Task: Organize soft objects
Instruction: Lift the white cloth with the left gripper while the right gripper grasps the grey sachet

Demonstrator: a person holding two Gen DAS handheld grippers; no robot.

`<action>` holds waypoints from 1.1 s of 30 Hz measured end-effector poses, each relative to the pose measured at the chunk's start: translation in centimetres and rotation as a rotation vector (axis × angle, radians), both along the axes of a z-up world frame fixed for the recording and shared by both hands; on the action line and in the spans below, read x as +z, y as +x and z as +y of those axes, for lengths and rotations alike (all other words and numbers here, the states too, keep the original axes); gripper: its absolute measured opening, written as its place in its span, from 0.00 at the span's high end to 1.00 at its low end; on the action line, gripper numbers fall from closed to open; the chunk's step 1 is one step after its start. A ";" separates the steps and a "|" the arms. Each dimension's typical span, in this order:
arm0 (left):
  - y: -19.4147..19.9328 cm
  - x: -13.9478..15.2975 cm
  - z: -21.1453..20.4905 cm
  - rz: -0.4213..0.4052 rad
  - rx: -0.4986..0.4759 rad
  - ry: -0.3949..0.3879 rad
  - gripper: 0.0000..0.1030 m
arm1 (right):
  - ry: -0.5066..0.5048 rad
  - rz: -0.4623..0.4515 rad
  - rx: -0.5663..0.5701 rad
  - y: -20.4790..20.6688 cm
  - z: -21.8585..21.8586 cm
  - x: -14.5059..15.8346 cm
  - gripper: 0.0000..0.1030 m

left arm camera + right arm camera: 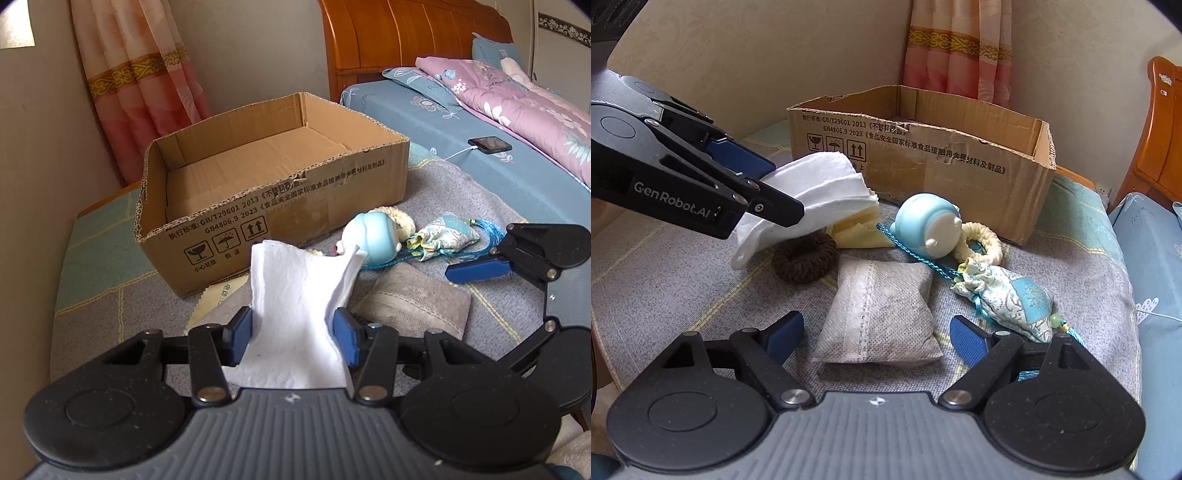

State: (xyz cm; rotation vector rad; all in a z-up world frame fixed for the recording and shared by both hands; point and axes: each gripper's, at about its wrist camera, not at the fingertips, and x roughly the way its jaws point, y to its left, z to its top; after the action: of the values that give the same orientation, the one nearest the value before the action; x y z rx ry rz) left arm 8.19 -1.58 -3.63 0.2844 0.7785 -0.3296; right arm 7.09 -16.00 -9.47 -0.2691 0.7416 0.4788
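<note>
My left gripper (293,332) is shut on a folded white cloth (295,288), which it holds up off the grey cushion; from the right wrist it shows at the left with the white cloth (820,192) sticking out of its jaws. My right gripper (879,336) stands open with a grey pouch (879,314) lying between its blue pads, which are apart from it. Beyond the pouch lie a light blue toy (923,221), a cream ring scrunchie (982,240), a brown scrunchie (805,258), a blue brocade sachet (1015,299) and a yellow cloth (857,229).
An open cardboard box (280,206) with nothing in it stands behind the objects, near the wall and a pink curtain (140,74). To the right is a bed with a blue sheet (480,173), a pink quilt and a phone (489,144) on a cable.
</note>
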 end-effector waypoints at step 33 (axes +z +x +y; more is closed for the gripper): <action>-0.1 -0.4 -0.8 0.042 -0.073 -0.011 0.79 | 0.017 0.003 -0.047 0.6 0.5 0.9 0.61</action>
State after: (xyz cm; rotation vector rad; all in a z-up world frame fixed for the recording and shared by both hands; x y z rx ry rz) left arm 8.06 -2.42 -4.08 0.2970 0.8084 -0.4099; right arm 7.74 -15.51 -8.55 -0.2347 0.7446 0.4405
